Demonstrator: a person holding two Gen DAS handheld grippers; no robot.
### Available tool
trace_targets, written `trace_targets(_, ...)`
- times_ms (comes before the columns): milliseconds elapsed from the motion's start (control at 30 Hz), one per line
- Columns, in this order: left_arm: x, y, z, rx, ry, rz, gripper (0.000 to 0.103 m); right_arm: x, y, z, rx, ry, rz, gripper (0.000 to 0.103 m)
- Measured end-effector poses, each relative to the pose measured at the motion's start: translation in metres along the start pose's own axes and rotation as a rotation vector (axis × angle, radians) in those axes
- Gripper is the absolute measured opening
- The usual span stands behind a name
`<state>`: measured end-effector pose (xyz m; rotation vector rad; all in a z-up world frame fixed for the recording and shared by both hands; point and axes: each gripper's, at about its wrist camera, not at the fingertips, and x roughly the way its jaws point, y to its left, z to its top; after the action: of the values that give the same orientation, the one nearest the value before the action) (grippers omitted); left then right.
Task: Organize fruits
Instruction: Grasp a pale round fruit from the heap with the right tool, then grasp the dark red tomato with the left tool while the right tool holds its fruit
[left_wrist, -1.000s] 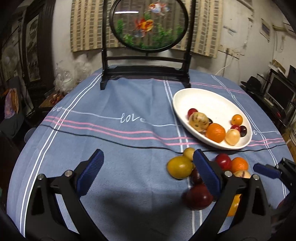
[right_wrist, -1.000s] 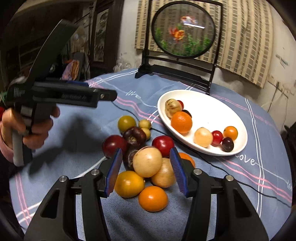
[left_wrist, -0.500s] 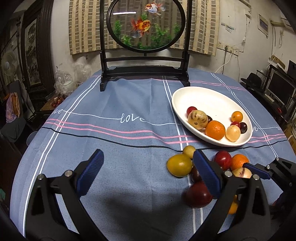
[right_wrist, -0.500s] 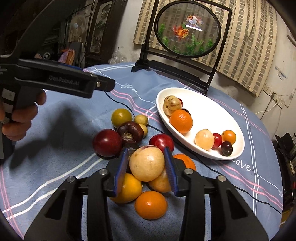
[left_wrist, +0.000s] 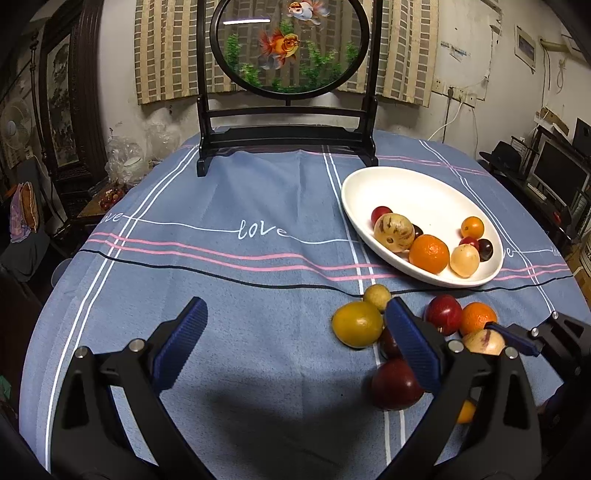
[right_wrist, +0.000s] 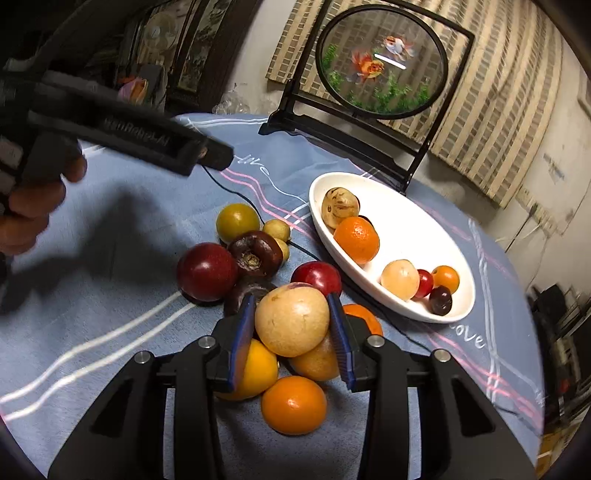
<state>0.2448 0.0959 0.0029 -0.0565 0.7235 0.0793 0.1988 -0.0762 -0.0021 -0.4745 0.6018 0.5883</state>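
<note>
Right gripper (right_wrist: 291, 334) clamping smooth round tan fruit (right_wrist: 291, 319), left gripper (left_wrist: 295, 347) wide, glossy oval white dish (left_wrist: 369, 177)

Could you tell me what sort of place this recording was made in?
Probably a lived-in home room: a cloth-covered table, a decorative goldfish screen on a dark stand, a checked curtain, and a desk with monitors at the side.

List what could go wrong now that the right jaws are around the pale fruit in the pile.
1. The pale round fruit is smooth and held only at its sides by the right gripper; it may slip out on the way to the white dish.
2. It rests against other fruit, such as the yellow-orange one; lifting may send them rolling.
3. The dish already holds fruit like the large orange; a drop could knock them.
</note>
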Motion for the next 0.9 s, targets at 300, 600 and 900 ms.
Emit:
trace_targets(300, -0.016, -0.017, -0.022, 0.234, 0.001, -0.238, 0.099, -0.027, -0.051, 0.007, 0.273, -0.098, 0.097, 0.04)
trace_targets(600, -0.002, -0.04, -0.043, 0.373, 0.07, -0.311, 0.086, -0.025, -0.045, 0.007, 0.263, -0.079, 0.101, 0.04)
trace_targets(900, 0.006, -0.049, -0.054, 0.415, 0.104, -0.353, 0.059, -0.024, -0.045, 0.006, 0.264, -0.067, 0.101, 0.04)
